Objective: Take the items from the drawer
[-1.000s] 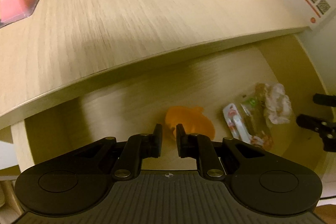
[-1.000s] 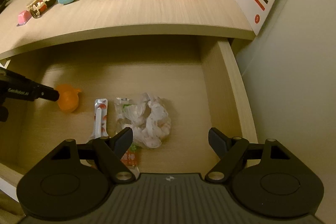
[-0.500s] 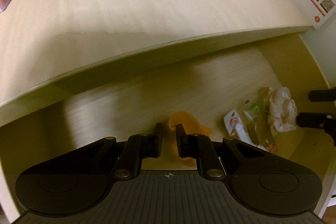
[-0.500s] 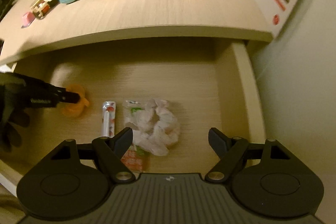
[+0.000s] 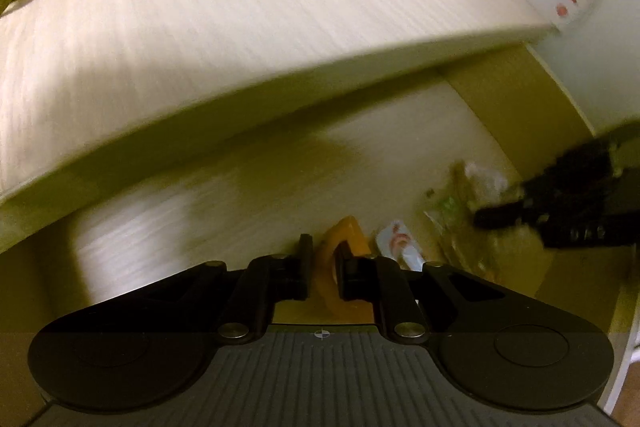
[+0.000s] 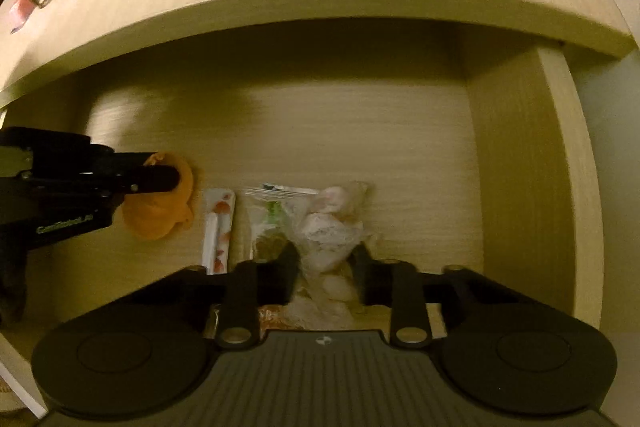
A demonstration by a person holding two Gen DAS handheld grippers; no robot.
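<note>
Drawer items both between jaws: orange toy in left gripper, jaws closing on it; crumpled bag in right gripper, jaws closing; lift straight up.

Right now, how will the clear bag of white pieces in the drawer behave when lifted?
The clear bag looks crinkled and thin, so it will probably sag and bunch. Its loose white pieces may shift. The right tool is closing around its middle, so the ends likely droop.
</note>
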